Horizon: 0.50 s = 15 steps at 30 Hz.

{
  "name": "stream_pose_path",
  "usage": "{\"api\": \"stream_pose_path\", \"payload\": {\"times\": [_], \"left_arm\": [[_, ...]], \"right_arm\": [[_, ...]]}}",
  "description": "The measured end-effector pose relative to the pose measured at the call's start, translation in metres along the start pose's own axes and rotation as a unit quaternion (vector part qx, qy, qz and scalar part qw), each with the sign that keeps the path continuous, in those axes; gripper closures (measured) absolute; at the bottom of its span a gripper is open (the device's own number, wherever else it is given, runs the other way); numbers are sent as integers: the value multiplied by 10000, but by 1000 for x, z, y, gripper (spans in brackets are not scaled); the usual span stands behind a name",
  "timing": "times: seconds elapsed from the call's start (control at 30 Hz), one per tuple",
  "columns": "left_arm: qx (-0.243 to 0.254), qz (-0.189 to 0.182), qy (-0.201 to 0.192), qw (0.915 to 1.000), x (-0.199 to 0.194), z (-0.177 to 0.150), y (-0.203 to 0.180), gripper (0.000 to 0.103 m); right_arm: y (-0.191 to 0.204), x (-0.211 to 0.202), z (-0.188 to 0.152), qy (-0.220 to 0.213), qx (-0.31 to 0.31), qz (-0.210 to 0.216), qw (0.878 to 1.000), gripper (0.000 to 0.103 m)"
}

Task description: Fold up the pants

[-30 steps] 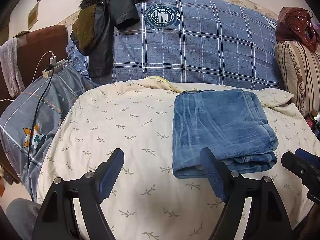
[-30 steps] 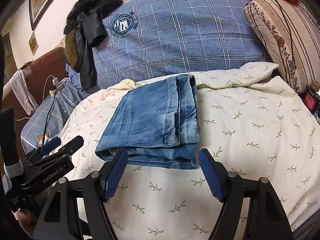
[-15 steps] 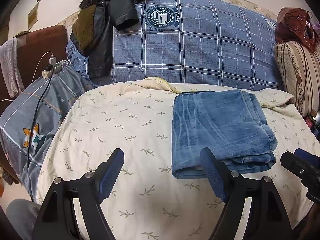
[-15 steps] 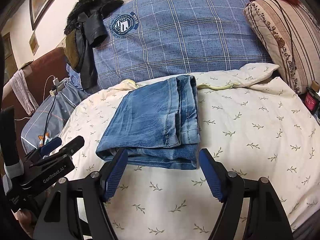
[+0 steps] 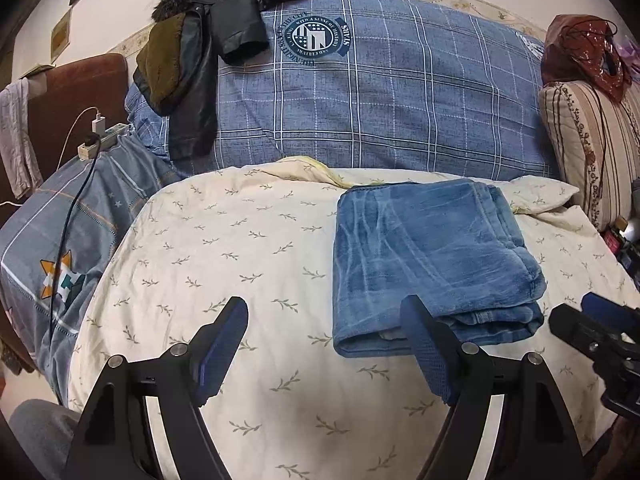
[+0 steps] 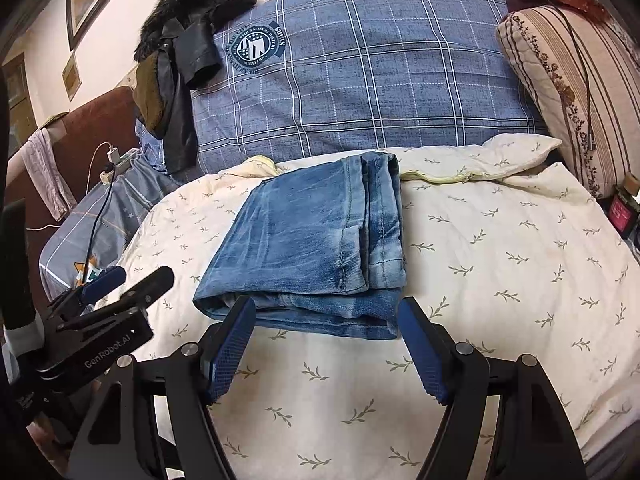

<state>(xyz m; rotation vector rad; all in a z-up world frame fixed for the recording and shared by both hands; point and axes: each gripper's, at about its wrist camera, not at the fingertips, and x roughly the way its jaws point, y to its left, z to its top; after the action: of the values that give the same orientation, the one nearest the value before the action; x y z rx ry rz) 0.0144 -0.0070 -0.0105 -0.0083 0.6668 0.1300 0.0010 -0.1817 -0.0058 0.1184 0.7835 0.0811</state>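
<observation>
Bed under a cream leaf-print cover point(image 5: 224, 248), backed by a large blue plaid pillow point(image 5: 400, 92) with a dark jacket point(image 5: 192, 80) draped over its left corner. Blue jeans point(image 6: 316, 248) folded into a compact rectangle, lying flat on the cover near the pillow. Left claw point(image 5: 324, 322) wide and empty, just short of the jeans' near left corner. Right claw point(image 6: 326, 322) wide and empty too, framing the jeans' near edge without touching.
</observation>
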Motion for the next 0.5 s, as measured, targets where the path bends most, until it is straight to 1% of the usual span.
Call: {"api": "stream_pose_path", "payload": {"times": [0.33,0.5], "left_arm": [[85,22,22,10000,2,-3,-5,24],[101,48,-77,9999,-2,-3,-7,24]], "right_arm": [[1,-3,3,-73,-147,-62,9998,28],[1,-4,2,-88,-147,-103,9998,28]]}}
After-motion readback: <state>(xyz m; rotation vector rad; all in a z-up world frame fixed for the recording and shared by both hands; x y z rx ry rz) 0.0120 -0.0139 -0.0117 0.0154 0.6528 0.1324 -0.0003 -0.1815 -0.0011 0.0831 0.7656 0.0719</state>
